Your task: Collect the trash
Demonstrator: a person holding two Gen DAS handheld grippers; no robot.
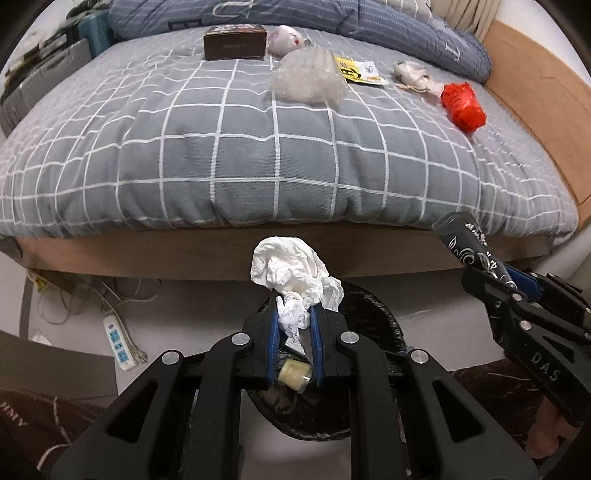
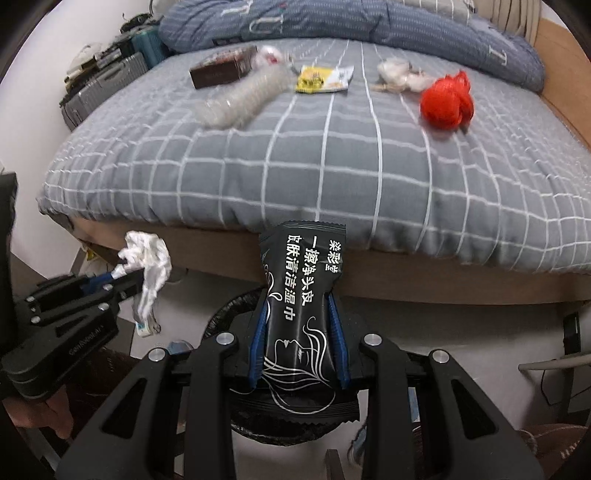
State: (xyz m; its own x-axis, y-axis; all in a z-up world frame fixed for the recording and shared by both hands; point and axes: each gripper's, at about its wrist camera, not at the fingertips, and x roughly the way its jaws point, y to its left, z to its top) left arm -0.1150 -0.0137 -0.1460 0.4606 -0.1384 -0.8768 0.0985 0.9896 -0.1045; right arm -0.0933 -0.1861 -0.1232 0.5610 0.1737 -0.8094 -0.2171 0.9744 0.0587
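My left gripper (image 1: 294, 314) is shut on a crumpled white tissue (image 1: 291, 273) and holds it above a bin lined with a black bag (image 1: 373, 325) on the floor by the bed. My right gripper (image 2: 301, 321) is shut on a black wet-wipe packet (image 2: 301, 291) over the same bin (image 2: 229, 314). Each gripper shows in the other's view: the right with the packet (image 1: 469, 247), the left with the tissue (image 2: 147, 266). On the bed lie a crushed clear bottle (image 1: 306, 77), a red net bag (image 1: 463, 105), a yellow wrapper (image 1: 356, 70), a brown box (image 1: 234, 42) and white wads (image 1: 412, 74).
The grey checked bed (image 1: 258, 155) fills the far half of the view, with a blue duvet (image 1: 369, 18) at the back. A white power strip (image 1: 118, 339) and cables lie on the floor at left. Suitcases (image 2: 99, 88) stand beyond the bed's left side.
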